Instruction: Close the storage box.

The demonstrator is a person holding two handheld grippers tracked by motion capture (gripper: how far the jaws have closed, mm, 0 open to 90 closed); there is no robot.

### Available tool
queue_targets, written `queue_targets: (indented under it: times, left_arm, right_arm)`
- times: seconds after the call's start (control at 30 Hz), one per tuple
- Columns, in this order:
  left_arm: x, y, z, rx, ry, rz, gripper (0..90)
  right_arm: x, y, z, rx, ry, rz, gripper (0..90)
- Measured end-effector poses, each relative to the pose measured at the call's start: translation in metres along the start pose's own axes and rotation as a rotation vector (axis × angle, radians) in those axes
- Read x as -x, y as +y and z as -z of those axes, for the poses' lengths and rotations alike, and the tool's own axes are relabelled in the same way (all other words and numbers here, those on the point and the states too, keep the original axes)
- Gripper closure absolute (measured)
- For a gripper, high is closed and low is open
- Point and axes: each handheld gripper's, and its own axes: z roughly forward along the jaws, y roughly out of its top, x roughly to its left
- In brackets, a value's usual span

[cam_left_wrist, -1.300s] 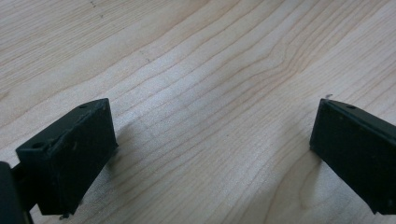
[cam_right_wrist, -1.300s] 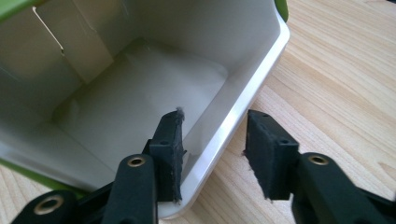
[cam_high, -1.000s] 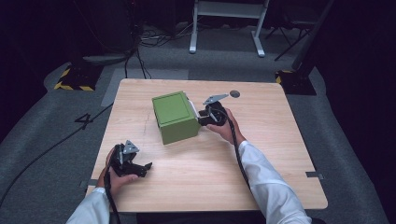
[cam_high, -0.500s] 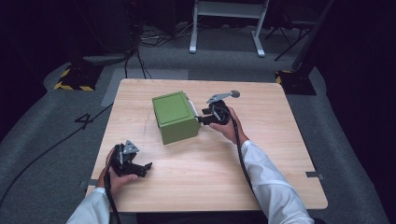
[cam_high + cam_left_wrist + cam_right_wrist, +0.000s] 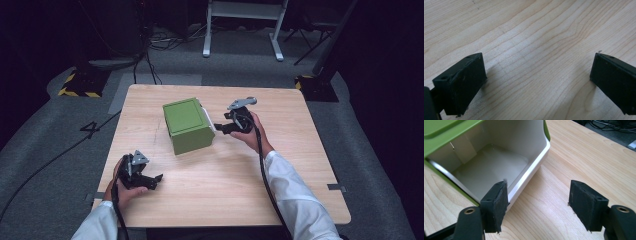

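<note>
A green box point(image 5: 187, 125) stands at the middle of the wooden table point(image 5: 290, 165). From its right side a white drawer point(image 5: 210, 124) sticks out; its inside point(image 5: 491, 162) holds nothing. My right gripper point(image 5: 220, 127) is open at the drawer's front, the left pad point(image 5: 497, 207) right at the drawer's front rim and the other over bare wood. I cannot tell if that pad touches the rim. My left gripper point(image 5: 154, 182) rests open on the table near the front left corner, with bare wood between its jaws point(image 5: 536, 82).
A grey floor surrounds the table, with black cables point(image 5: 50, 160) at the left and a white metal stand point(image 5: 245, 15) beyond the far edge. Yellow-and-black tape point(image 5: 77, 92) marks the floor at the far left. The right gripper's cable point(image 5: 265, 175) runs along the sleeve.
My right gripper has shifted slightly to the right beside the box. The left gripper has stayed where it was.
</note>
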Motion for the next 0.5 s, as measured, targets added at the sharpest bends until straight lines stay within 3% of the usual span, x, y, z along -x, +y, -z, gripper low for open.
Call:
queue_targets:
  times: [0.5]
  left_arm:
    - [0.0, 0.0, 0.0, 0.0, 0.0, 0.0, 0.5]
  right_arm:
    - [0.0, -0.004, 0.039, -0.011, -0.048, 0.053, 22.1]
